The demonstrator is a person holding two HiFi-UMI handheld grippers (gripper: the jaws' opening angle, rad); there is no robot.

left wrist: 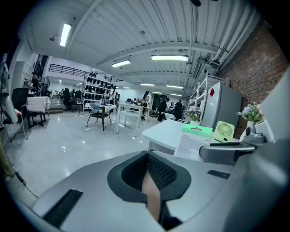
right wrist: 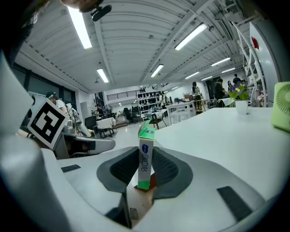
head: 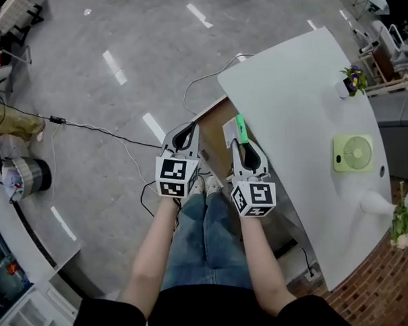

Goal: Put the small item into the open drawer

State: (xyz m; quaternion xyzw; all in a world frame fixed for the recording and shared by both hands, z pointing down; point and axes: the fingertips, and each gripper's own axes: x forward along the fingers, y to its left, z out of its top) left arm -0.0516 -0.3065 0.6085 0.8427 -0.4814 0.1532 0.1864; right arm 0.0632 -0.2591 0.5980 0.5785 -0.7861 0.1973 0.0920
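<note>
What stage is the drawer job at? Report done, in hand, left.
Done: the drawer stands open and the small box is picked up. In hand: the right claw grips the small box at the drawer's edge; the left claw is shut, empty. Left: lower the box in and release.

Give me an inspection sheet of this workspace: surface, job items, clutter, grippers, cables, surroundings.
Surface: white table, mostly bare.
Job's things: green-and-white small box held in the right gripper, by the open drawer.
Clutter: green fan and flower pot on the table.
Grippers: left gripper shut, nothing between its jaws; right gripper shut on the small box.
Cables: black cable across the floor.
Surroundings: grey floor, open hall.
</note>
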